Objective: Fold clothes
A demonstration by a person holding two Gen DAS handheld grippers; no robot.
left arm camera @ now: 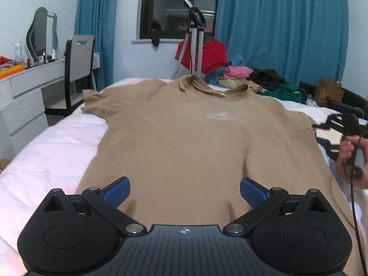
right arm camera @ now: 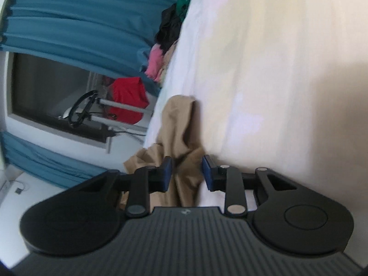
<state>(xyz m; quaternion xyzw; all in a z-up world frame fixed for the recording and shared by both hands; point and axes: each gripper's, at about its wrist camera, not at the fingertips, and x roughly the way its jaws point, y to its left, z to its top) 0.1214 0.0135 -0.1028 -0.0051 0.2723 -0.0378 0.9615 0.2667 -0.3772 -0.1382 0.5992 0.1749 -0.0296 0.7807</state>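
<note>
A tan T-shirt (left arm camera: 184, 138) lies flat, front up, on the pink-white bed (left arm camera: 46, 149), collar at the far end. My left gripper (left arm camera: 185, 193) hovers over its near hem, blue pads wide apart with nothing between them. In the right wrist view the picture is rolled sideways. There my right gripper (right arm camera: 186, 172) has a bunched tan sleeve (right arm camera: 179, 124) between its pads. The jaws stand narrow, with a thin gap still showing at the right pad. A person's hand (left arm camera: 349, 151) holds that gripper at the shirt's right edge.
A pile of mixed clothes (left arm camera: 260, 80) lies at the bed's far right corner. A garment steamer stand (left arm camera: 195, 39) with a red garment stands behind the bed. A white dresser (left arm camera: 23, 96) and chair (left arm camera: 78, 69) are on the left. Blue curtains (left arm camera: 283, 27) flank the window.
</note>
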